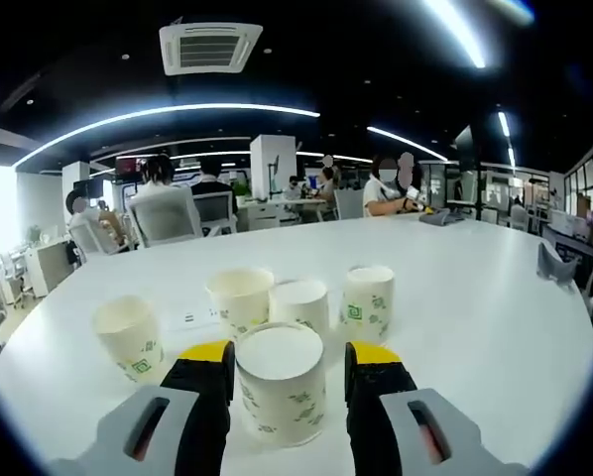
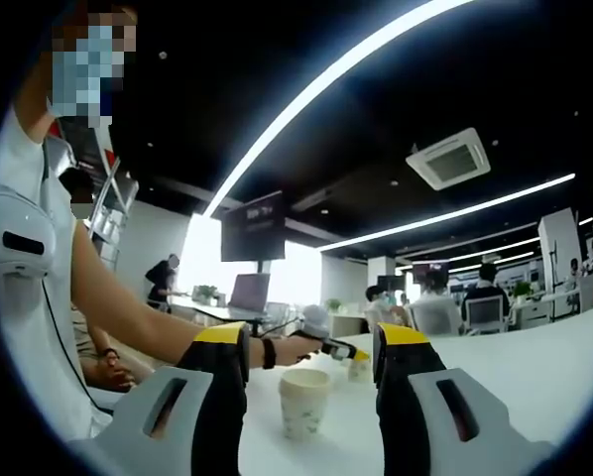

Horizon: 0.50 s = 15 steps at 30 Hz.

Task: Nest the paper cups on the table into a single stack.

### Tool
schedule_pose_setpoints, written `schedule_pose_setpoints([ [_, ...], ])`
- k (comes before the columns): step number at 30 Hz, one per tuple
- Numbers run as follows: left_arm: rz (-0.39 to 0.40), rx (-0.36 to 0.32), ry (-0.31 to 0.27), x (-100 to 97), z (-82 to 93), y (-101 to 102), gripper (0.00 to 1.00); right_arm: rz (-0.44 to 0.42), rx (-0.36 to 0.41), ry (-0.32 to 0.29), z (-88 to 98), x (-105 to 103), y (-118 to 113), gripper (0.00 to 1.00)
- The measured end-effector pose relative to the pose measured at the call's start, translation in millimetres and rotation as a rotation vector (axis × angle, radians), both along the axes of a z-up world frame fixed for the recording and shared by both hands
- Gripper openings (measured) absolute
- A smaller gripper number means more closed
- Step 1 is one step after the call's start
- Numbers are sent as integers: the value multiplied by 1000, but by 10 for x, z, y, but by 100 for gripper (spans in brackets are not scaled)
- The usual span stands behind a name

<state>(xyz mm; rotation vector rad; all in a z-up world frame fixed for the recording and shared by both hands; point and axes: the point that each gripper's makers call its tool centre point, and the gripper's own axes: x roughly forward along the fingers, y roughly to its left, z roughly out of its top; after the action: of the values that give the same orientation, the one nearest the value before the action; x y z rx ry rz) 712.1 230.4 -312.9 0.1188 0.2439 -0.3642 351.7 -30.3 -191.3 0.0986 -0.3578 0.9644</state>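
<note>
Between your left gripper (image 1: 287, 382) jaws, the nearest paper cup (image 1: 281, 382) is standing upright on the white table (image 1: 475, 288), and the jaws are sitting wide on either side of its wall; you cannot tell from the left gripper view whether the pads are touching it yet. Just beyond that cup, three more are waiting in a loose row ahead of the jaws: one (image 1: 241, 299) slightly left, one (image 1: 300, 303) dead ahead and almost touching the near cup's rim, one (image 1: 368, 302) to the right, while a fifth (image 1: 129, 338) is standing off to the left of the left jaw. Your right gripper (image 2: 309, 372) is hanging open with nothing in it, looking over a single cup (image 2: 303, 402) standing ahead of its jaws, and a person's hand (image 2: 301, 347) is showing beyond. These cups are probably very light and thin-walled, so they are going to crush or tip easily; you are likely best taking hold mid-wall, below the rolled rim, with gentle pressure. Lifting straight up should be keeping the neighbour from toppling
</note>
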Motion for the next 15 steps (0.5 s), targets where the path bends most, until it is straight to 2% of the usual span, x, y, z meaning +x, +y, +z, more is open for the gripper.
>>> schedule_pose_setpoints([
  [5,9,7,14,5,-47,36,39,3,0,-4,10,-12,14,52],
  [15,9,-2,6,-69,-39,96,38,4,-5,8,-21,19,26,51],
])
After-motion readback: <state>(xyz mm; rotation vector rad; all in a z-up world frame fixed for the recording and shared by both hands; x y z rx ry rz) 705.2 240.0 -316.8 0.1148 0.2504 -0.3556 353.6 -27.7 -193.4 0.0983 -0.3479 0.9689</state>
